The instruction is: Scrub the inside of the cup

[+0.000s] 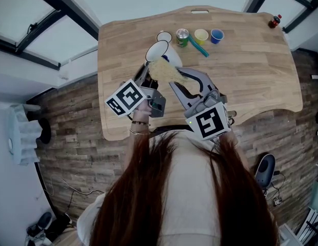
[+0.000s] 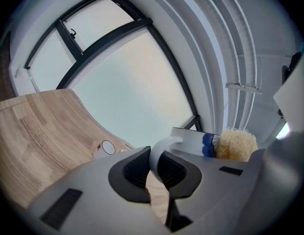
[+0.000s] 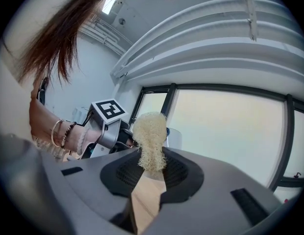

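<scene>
My left gripper (image 1: 144, 77) holds a white cup (image 1: 160, 53) with a blue pattern up over the wooden table (image 1: 241, 81). In the left gripper view the jaws (image 2: 159, 168) are shut on the cup's handle (image 2: 161, 151), and the cup body (image 2: 193, 142) lies beyond. My right gripper (image 1: 175, 84) is shut on a pale yellow loofah sponge (image 1: 166, 72). The sponge sits close beside the cup, just below its rim and outside the mouth. In the right gripper view the sponge (image 3: 149, 138) stands up from the jaws (image 3: 151, 168) and hides most of the cup (image 3: 173, 138).
At the table's far side stand a second white cup (image 1: 164, 36), a green can (image 1: 182, 37), a yellow cup (image 1: 201, 35) and a blue cup (image 1: 216, 35). A teal stick (image 1: 198, 47) lies by them. A dark bottle (image 1: 274, 21) stands at the far right corner.
</scene>
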`<control>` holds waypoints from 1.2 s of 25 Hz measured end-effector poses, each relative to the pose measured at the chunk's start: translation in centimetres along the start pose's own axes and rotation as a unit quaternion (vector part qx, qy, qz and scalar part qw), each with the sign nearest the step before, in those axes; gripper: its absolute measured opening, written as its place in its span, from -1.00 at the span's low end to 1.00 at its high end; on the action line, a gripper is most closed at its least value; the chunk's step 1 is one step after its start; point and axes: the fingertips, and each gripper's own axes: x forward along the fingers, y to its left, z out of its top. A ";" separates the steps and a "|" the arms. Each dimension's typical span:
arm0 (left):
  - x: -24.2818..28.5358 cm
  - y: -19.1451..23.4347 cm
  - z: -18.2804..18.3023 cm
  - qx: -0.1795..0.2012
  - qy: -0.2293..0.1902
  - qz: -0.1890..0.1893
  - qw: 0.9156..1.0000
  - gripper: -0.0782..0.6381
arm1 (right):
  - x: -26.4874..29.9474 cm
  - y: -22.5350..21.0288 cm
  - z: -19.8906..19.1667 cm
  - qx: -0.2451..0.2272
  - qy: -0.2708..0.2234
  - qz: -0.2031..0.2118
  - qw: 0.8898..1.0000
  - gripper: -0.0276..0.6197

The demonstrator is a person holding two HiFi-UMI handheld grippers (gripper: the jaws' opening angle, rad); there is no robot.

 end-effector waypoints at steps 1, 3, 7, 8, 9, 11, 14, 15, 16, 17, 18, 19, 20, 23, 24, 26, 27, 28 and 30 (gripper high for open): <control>-0.1 -0.1 0.1 -0.001 -0.002 -0.005 1.000 -0.70 | -0.1 -0.1 0.2 0.003 -0.007 -0.001 1.000 -0.59; -0.1 -0.3 0.2 -0.002 -0.005 -0.013 1.000 -0.70 | -0.2 -0.4 0.6 0.014 -0.022 -0.002 1.000 -0.59; -0.2 -0.8 0.4 0.003 -0.009 -0.029 1.000 -0.70 | -0.7 -1.1 0.8 0.060 -0.040 -0.001 0.997 -0.59; -0.2 -1.0 0.4 0.004 -0.010 -0.034 0.999 -0.70 | -0.8 -1.3 0.9 0.075 -0.044 0.001 0.996 -0.59; -0.2 -1.2 0.5 0.005 -0.010 -0.039 0.999 -0.70 | -0.9 -1.5 1.0 0.090 -0.048 0.004 0.995 -0.59; -0.1 -1.5 0.7 0.008 -0.011 -0.049 0.999 -0.70 | -1.1 -1.8 1.1 0.113 -0.055 0.012 0.992 -0.59; -0.3 -1.9 0.9 0.015 -0.012 -0.061 0.998 -0.70 | -1.3 -1.9 1.3 0.138 -0.062 0.021 0.988 -0.59; -0.4 -2.0 0.9 0.018 -0.012 -0.064 0.998 -0.70 | -1.4 -1.9 1.4 0.147 -0.065 0.023 0.987 -0.59; -0.4 -2.1 0.9 0.019 -0.012 -0.067 0.997 -0.70 | -1.5 -2.1 1.4 0.156 -0.068 0.025 0.985 -0.59; -0.4 -2.2 0.8 0.019 -0.011 -0.070 0.997 -0.70 | -1.6 -2.3 1.4 0.165 -0.071 0.027 0.983 -0.59; -0.3 -2.1 0.6 0.015 -0.008 -0.074 0.997 -0.70 | -1.7 -2.4 1.3 0.173 -0.074 0.028 0.982 -0.59; -0.2 -2.0 0.4 0.011 -0.004 -0.077 0.997 -0.70 | -1.7 -2.6 1.3 0.179 -0.075 0.031 0.980 -0.59; -0.2 -2.0 0.2 0.008 -0.001 -0.080 0.997 -0.70 | -1.8 -2.8 1.3 0.183 -0.075 0.033 0.980 -0.59; -0.2 -2.1 0.2 0.013 0.002 -0.087 0.996 -0.70 | -2.0 -2.9 1.1 0.191 -0.073 0.040 0.978 -0.59; -0.2 -2.2 0.2 0.015 0.002 -0.091 0.996 -0.70 | -2.1 -3.0 1.1 0.198 -0.076 0.042 0.976 -0.59; -0.2 -2.6 0.3 0.018 0.003 -0.103 0.994 -0.70 | -2.2 -3.2 1.3 0.217 -0.088 0.050 0.971 -0.59; -0.2 -2.7 0.3 0.019 0.003 -0.110 0.994 -0.70 | -2.3 -3.2 1.4 0.226 -0.093 0.055 0.968 -0.59; -0.2 -2.9 0.4 0.022 0.002 -0.116 0.993 -0.70 | -2.4 -3.3 1.5 0.235 -0.096 0.060 0.965 -0.59; -0.2 -3.1 0.6 0.027 0.001 -0.126 0.992 -0.70 | -2.5 -3.4 1.6 0.248 -0.100 0.070 0.961 -0.59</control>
